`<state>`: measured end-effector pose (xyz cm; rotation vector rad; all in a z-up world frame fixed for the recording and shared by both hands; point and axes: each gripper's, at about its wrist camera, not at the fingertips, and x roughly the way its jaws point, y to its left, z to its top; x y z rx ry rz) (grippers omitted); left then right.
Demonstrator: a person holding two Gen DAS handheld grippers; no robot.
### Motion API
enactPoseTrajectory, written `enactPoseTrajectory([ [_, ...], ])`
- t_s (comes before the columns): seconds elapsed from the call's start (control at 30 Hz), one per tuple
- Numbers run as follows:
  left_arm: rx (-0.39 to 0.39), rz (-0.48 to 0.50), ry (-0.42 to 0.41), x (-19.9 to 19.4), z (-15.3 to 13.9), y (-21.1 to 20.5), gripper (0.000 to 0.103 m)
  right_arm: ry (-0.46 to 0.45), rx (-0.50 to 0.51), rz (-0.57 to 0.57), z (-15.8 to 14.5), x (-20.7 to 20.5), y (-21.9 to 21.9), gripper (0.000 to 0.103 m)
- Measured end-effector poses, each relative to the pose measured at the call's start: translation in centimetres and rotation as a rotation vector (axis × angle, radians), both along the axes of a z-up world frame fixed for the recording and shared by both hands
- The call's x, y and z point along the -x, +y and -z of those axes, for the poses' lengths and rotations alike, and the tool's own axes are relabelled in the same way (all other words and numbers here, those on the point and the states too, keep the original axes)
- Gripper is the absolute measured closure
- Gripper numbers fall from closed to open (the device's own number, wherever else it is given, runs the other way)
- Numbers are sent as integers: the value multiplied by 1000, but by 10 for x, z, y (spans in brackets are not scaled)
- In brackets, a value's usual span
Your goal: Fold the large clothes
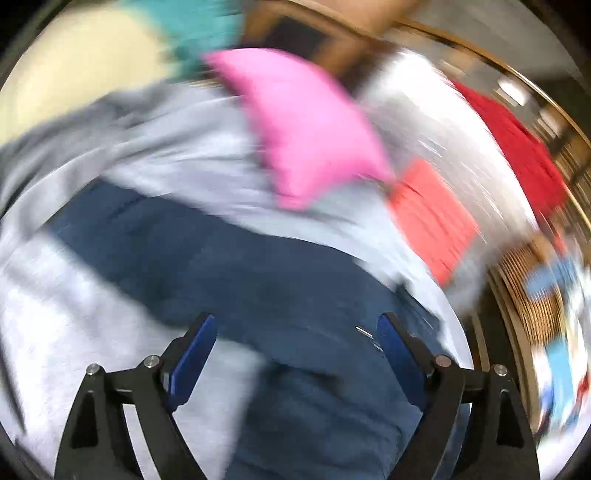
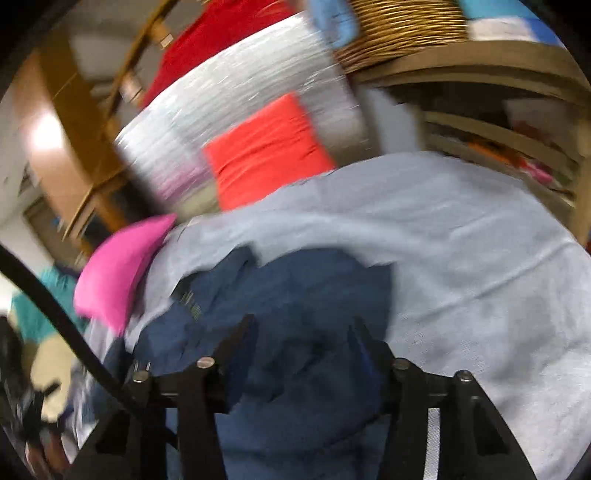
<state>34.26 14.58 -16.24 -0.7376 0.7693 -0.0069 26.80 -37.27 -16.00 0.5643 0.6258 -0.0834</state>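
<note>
The left gripper (image 1: 295,332) stands with its two blue-padded fingers (image 1: 194,354) spread wide, nothing pinched between them; under the gap lies the dark blue garment (image 1: 229,258), and the pads seem clear of it. The right gripper (image 2: 303,332) has its jaws partly apart, with bunched folds of that same dark blue garment (image 2: 295,295) filling the space between them. Everything is smeared with blur there, so I cannot tell whether the pads press on the cloth or only straddle it.

The blue garment lies crumpled on a pale grey sheet (image 1: 177,147) that covers the bed. At the far edge of the sheet a pink cushion (image 1: 306,129) rests tilted, near a coral-red cushion (image 1: 432,218) that leans against a big silvery-white pillow (image 1: 424,103). A deep red cloth (image 1: 517,147) sits behind the pillow. A woven basket (image 2: 399,26) stands on the wooden shelving (image 2: 480,70) beyond the bed, with light blue fabric (image 2: 332,18) hanging over its rim.
</note>
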Motion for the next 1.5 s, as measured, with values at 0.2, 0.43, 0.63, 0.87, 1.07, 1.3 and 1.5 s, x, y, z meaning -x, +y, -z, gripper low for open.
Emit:
enactPoseTrajectory([
  [0.2, 249, -222, 111, -6, 57, 60, 14, 103, 14, -147, 33, -37, 47, 52],
  [0.43, 358, -291, 124, -20, 92, 80, 36, 216, -5, -176, 59, -50, 51, 51],
  [0.63, 310, -304, 106, -26, 100, 84, 87, 117, -20, -126, 36, -34, 36, 51],
  [0.87, 78, -125, -124, -28, 10, 16, 94, 76, -8, -64, 24, -30, 18, 51],
  [1.07, -105, 227, -332, -5, -50, -105, 94, 54, -54, -23, 19, -15, 0, 51],
  [1.3, -158, 528, -232, -7, -10, -225, 94, 42, -84, 10, 15, -3, -19, 51],
  [1.5, -44, 653, 167, -17, 59, -249, 44, 43, -113, 14, 15, -5, -21, 51],
])
